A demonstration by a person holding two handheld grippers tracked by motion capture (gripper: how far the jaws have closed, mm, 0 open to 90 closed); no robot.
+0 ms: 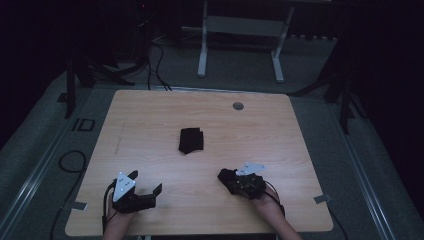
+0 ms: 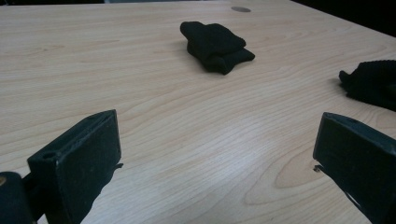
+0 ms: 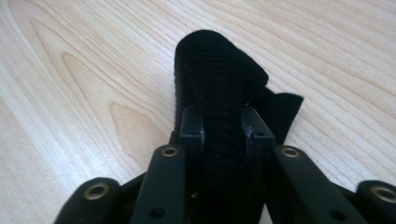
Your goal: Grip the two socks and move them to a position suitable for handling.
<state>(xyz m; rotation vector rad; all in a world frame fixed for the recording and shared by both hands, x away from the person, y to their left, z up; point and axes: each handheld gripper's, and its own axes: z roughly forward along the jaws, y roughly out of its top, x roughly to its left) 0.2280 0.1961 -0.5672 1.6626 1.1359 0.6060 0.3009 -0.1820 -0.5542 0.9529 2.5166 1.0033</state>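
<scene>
Wooden table (image 1: 150, 125) bears a folded black cloth (image 1: 191, 140), perhaps socks.

You can read one marking: the letters "ID" on the floor (image 1: 82, 124), just left of the worktop (image 1: 150, 120) in the high view. Nothing else carries legible text.

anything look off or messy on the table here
Nothing stands out. A folded black cloth lies neatly mid-table, the right gripper is clamped on another rolled black cloth, and the left gripper is open over bare wood.
</scene>
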